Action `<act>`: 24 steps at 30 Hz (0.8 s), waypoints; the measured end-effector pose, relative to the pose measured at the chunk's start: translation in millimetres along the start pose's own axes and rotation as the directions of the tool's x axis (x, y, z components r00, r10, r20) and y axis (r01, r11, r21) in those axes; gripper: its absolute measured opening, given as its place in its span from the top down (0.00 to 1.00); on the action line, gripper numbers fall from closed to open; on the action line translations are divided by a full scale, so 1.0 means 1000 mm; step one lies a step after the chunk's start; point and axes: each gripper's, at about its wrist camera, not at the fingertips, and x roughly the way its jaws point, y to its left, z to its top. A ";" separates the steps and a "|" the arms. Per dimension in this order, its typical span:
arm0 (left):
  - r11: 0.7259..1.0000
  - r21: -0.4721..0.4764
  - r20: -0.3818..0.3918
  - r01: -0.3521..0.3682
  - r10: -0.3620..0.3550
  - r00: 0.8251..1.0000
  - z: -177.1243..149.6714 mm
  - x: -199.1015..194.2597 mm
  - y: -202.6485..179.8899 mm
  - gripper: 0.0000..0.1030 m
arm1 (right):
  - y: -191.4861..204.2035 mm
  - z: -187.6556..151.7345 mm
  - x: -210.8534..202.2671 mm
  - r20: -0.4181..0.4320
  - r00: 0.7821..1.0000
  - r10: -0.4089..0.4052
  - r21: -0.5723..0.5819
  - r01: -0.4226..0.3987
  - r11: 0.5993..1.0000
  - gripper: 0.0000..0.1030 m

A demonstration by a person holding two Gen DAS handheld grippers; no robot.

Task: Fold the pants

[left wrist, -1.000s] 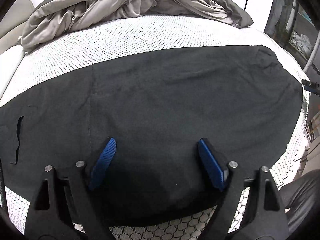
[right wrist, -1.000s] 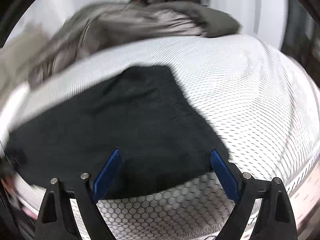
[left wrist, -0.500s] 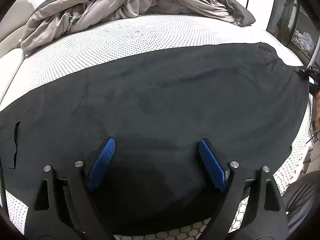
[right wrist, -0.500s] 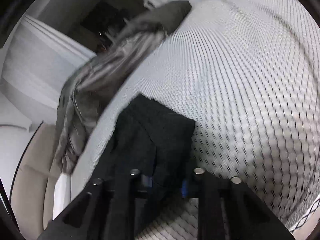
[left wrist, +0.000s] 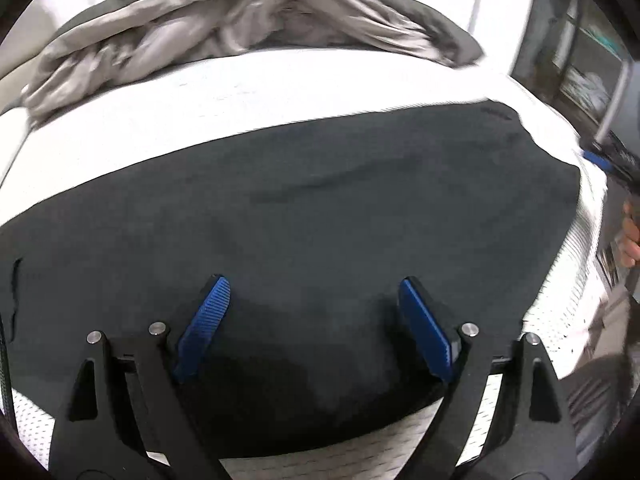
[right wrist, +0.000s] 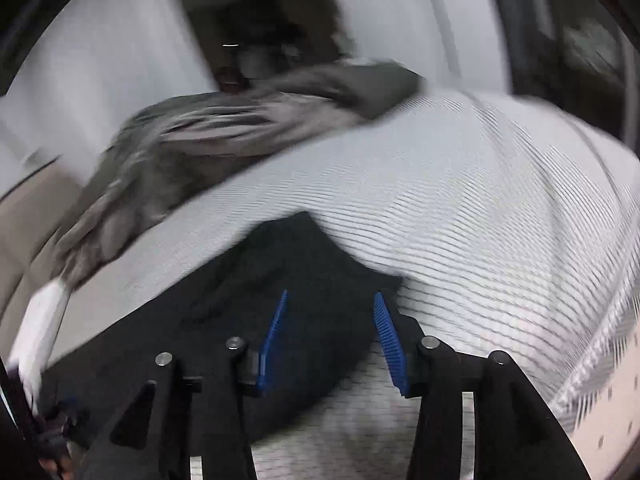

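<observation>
The black pants (left wrist: 320,216) lay spread flat across a white mesh-patterned mattress (left wrist: 248,92), covering most of its near part, with one straight edge running toward the right side of the bed. The left gripper (left wrist: 316,320) was above the near part of the cloth, its two blue pads (left wrist: 204,328) standing wide apart, and nothing was caught between them; the fabric was only seen behind and under them. In the right wrist view the pants (right wrist: 304,280) ended in a corner that pointed away from the camera, and the right gripper (right wrist: 332,336) was over this end. Its jaws had just been opening and stood at a middle width; the dark cloth showed in the gap between the pads, but the pads did not seem to press on it. Behind the pants, at the far side of the mattress, a crumpled grey blanket (left wrist: 248,28) was piled. At the right edge of the left wrist view a small part of the right gripper (left wrist: 600,158) and a bit of a hand (left wrist: 632,236) could be seen, both cut off by the frame. The right wrist view was strongly blurred, so the mesh pattern became stripes and the room behind the blanket was hard to read. The left end of the pants went out of the left wrist view, and a dark slit (left wrist: 16,280) there could not be made out clearly.
</observation>
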 end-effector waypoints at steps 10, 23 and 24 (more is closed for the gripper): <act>0.996 0.071 -0.081 0.053 -0.047 0.996 -0.004 0.026 -0.033 0.16 | 0.173 -0.078 0.077 -0.374 0.922 0.099 -0.481 -0.284 0.829 0.47; 0.994 0.085 -0.086 0.067 -0.060 0.994 -0.011 0.018 -0.019 0.08 | 0.031 -0.035 0.045 -0.219 0.967 -0.129 -0.223 0.079 0.972 0.27; 0.996 0.059 -0.086 0.072 -0.067 0.994 -0.009 0.016 -0.016 0.09 | 0.027 -0.029 0.037 -0.206 0.975 -0.078 -0.150 0.048 0.988 0.27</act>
